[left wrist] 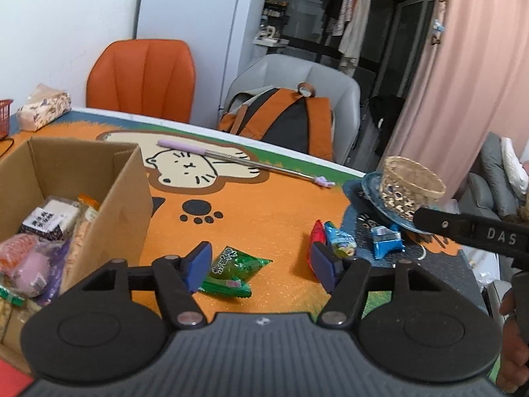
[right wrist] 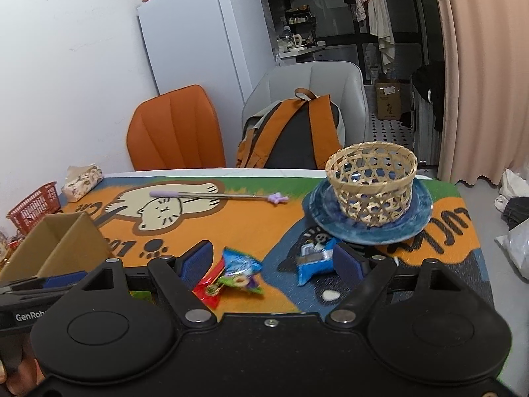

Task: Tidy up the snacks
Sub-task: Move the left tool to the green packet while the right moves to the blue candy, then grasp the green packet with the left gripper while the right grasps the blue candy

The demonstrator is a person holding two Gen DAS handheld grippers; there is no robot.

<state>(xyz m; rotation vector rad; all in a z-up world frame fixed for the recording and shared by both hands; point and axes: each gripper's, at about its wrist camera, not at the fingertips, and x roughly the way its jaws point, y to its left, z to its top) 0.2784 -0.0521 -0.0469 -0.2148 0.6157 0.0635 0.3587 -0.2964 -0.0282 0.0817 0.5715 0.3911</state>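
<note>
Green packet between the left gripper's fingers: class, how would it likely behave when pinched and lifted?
The green packet looks like thin crinkled film, so it is probably light and floppy. Its glossy wrapper may slip or crumple between the pads.

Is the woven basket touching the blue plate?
Touching. The right wrist view shows the woven basket standing on the blue plate, its base resting on the plate's surface with no gap.

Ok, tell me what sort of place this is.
Most likely a lived-in home, a dining corner: a white fridge, clothes hanging in the room behind, and a backpack on a chair at the table.
</note>
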